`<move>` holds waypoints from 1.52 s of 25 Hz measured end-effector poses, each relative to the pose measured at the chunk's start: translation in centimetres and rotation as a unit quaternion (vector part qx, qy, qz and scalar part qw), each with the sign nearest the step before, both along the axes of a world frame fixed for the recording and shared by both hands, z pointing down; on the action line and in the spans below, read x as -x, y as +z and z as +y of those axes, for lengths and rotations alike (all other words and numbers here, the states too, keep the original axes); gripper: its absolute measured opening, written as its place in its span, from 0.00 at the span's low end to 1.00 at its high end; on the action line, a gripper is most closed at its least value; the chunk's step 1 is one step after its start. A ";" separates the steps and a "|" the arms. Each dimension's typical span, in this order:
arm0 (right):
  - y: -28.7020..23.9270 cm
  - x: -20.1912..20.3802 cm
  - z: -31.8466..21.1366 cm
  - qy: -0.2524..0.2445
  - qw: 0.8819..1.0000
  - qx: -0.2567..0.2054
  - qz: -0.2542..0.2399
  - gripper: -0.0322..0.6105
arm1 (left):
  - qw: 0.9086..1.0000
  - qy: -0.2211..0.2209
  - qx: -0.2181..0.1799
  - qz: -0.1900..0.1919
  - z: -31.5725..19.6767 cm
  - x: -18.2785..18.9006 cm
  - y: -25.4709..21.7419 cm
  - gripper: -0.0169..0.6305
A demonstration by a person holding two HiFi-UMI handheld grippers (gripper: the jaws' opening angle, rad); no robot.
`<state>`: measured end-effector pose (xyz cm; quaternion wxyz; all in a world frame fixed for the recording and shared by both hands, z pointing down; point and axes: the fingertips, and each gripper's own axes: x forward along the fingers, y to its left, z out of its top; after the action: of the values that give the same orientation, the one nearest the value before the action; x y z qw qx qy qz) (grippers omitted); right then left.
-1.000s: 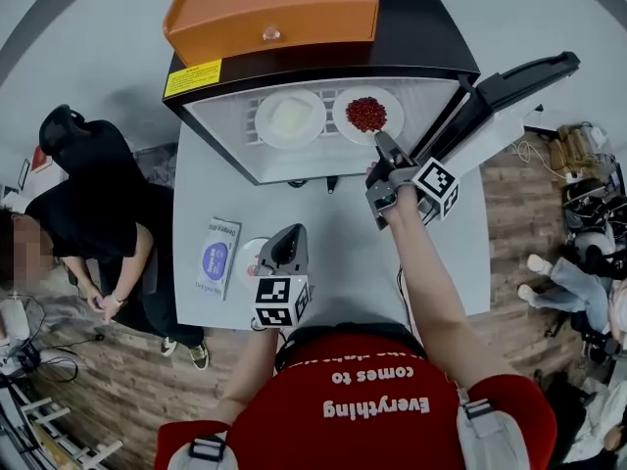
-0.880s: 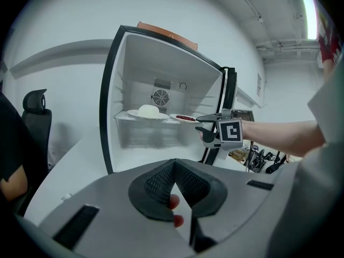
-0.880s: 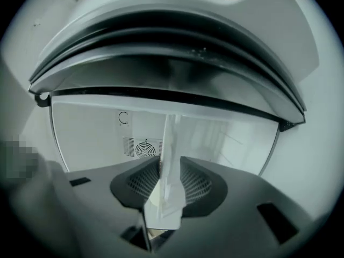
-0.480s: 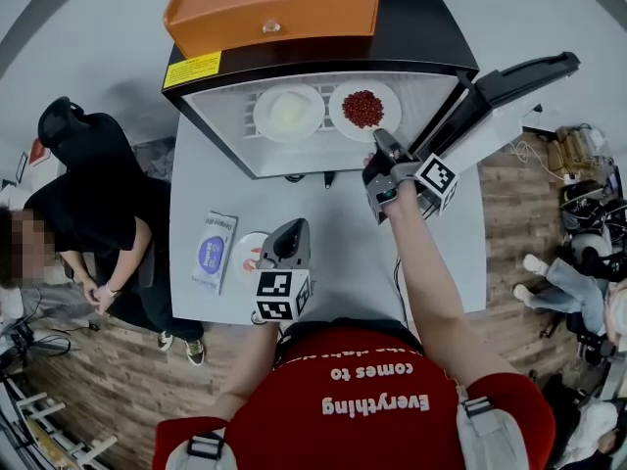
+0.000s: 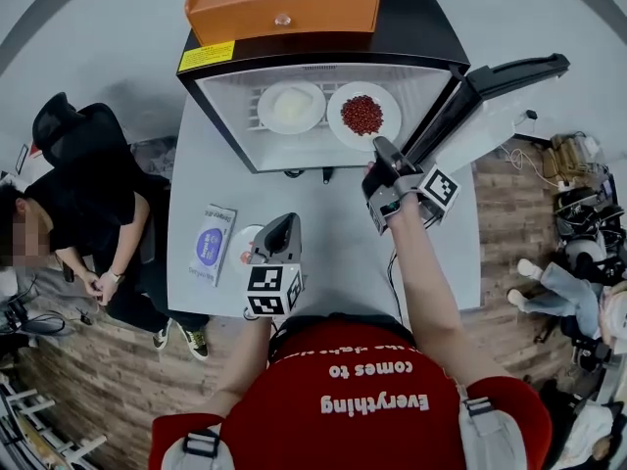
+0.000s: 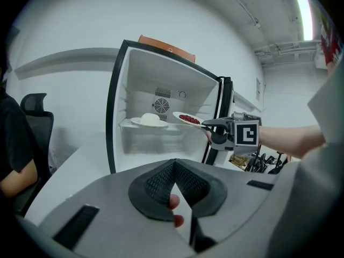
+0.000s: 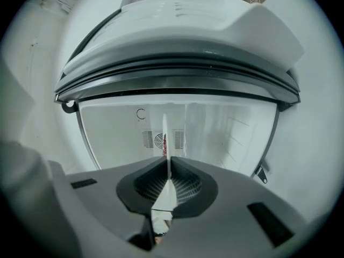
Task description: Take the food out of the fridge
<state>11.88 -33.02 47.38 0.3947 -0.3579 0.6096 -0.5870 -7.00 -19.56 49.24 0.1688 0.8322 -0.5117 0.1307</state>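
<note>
right gripper [image 5: 378, 147] jaws have just been closing, now pinching the rim of the plate of red bits [image 5: 364, 116] on the fridge [image 5: 220, 116] shelf, top centre. white-food plate [image 5: 291, 106] sits just left of it, fridge door [image 5: 500, 106] swung open on the right. left gripper [image 5: 284, 225] closed on nothing over the table [image 5: 338, 233].

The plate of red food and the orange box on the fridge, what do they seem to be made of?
The plate is probably glazed ceramic or melamine, I can't tell which: white, smooth, thin rim. The orange box is likely moulded plastic: even colour, rounded corners, soft matte sheen.
</note>
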 end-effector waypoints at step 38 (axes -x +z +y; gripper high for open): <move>8.7 11.1 16.6 -0.243 0.969 0.041 0.020 0.09 | 0.993 -0.115 0.013 -0.019 8.5 8.9 0.9 0.04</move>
<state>0.80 -16.41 56.07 0.2127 -0.2268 0.6615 -0.6825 -15.93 -11.07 50.12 0.1839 0.7632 -0.6050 0.1327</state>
